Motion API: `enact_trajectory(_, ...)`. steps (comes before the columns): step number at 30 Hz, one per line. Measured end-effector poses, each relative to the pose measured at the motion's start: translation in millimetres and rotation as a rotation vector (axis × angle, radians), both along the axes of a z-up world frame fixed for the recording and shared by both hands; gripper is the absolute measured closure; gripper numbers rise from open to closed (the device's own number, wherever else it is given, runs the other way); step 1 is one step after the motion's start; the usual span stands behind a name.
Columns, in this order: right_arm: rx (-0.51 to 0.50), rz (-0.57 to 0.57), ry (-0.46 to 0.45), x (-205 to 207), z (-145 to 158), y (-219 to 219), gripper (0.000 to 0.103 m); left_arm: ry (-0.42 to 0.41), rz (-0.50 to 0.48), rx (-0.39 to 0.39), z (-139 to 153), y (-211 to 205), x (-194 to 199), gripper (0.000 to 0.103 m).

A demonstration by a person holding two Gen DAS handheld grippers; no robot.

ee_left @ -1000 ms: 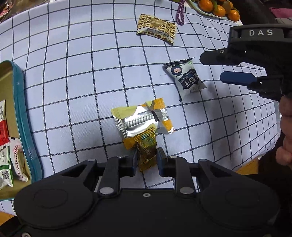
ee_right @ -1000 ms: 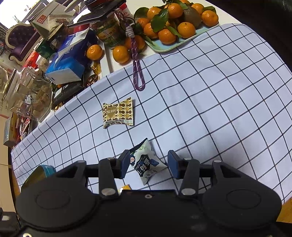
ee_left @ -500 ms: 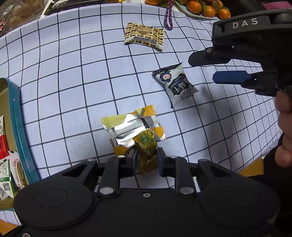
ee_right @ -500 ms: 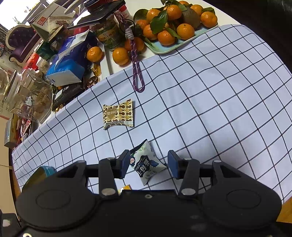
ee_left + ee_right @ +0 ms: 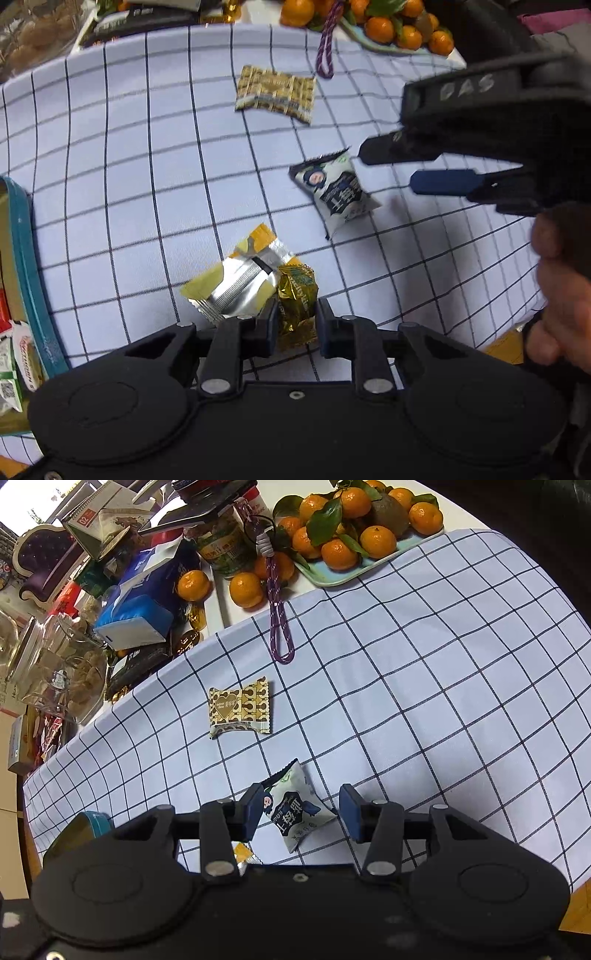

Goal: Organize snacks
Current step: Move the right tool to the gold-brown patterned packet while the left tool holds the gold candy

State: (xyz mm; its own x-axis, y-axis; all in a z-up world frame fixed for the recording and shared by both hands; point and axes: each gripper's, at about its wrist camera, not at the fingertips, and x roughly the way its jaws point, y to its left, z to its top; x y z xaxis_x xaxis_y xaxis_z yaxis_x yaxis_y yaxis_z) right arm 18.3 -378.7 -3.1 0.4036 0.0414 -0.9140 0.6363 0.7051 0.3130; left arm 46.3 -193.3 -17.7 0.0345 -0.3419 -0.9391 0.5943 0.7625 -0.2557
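Jaws of the left tool are closing on a gold candy; the right tool stands apart astride a white packet.

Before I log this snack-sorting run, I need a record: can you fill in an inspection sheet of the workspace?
Surface: checked tablecloth, flat.
Job's things: gold candy; silver-yellow packet beside it; white-navy packet; brown-patterned packet; teal tin holding snacks.
Clutter: tangerine tray, jars, boxes.
Grippers: left gripper closing, gold candy between its fingers; right gripper open, straddling the white-navy packet.
Cables: purple cord.
Surroundings: armchair, far left in the right view.
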Motion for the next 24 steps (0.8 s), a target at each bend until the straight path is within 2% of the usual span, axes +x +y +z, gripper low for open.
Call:
enact_trajectory(5, 0.001, 0.008, 0.010, 2, -3, 1, 0.054, -0.096, 0.009, -0.058, 27, 15, 7, 0.074)
enact_trajectory(10, -0.008, 0.002, -0.002, 7, -4, 5, 0.054, -0.146, 0.131, -0.001, 32, 30, 31, 0.073)
enact_trajectory(14, -0.006, -0.031, -0.032, 16, -3, 5, 0.054, -0.142, 0.207, 0.043, 28, 41, 49, 0.073)
enact_trajectory(20, -0.038, -0.082, -0.067, 41, -3, 10, 0.054, -0.102, 0.233, 0.068, 24, 47, 54, 0.073)
enact_trajectory(24, -0.073, -0.175, -0.070, 58, -9, 1, 0.054, -0.109, 0.238, 0.067, 28, 51, 53, 0.073)
